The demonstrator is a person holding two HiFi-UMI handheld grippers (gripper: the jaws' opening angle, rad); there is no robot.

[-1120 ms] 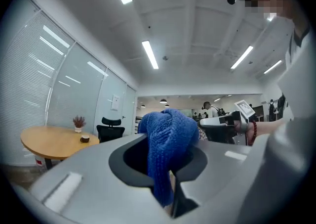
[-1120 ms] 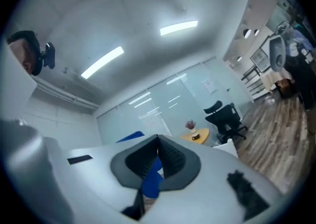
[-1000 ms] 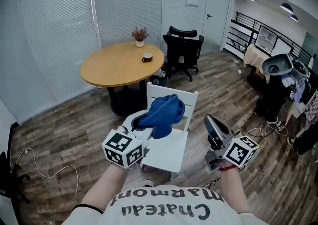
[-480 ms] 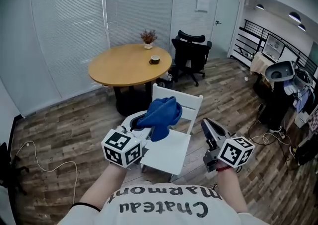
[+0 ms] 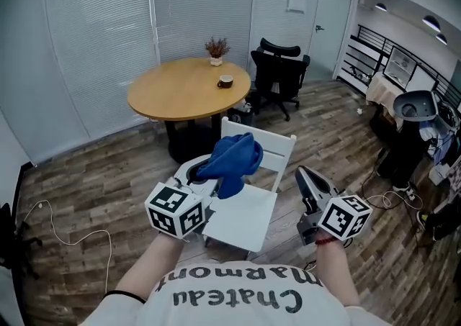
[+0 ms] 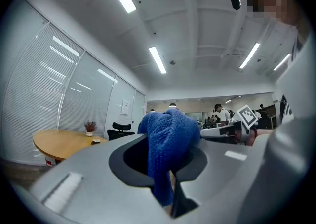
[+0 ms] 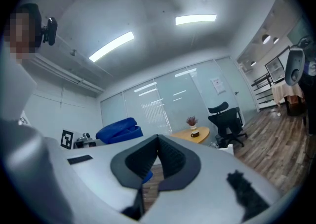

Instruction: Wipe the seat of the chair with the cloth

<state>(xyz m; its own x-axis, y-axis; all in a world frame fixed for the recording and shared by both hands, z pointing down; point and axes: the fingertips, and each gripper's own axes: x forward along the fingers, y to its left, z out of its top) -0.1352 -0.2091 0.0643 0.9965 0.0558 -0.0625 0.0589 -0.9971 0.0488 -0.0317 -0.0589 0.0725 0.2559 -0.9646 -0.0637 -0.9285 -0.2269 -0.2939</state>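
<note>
A white wooden chair (image 5: 245, 213) stands on the floor just ahead of me, its backrest toward the round table. My left gripper (image 5: 205, 177) is shut on a bunched blue cloth (image 5: 232, 162), held in the air above the seat's left side. In the left gripper view the cloth (image 6: 168, 146) hangs pinched between the jaws. My right gripper (image 5: 306, 180) is to the right of the seat, raised, its jaws shut with nothing in them. The right gripper view shows the blue cloth (image 7: 117, 130) off to the left.
A round wooden table (image 5: 189, 89) with a cup (image 5: 225, 82) and a small plant (image 5: 217, 50) stands behind the chair. A black office chair (image 5: 279, 73) is beyond it. Cables (image 5: 43, 224) lie on the wood floor at the left. A dark stand and clutter (image 5: 410, 130) fill the right.
The left gripper has lifted the cloth slightly up and away from the seat. The right gripper has hardly moved. My view has shifted a little.
</note>
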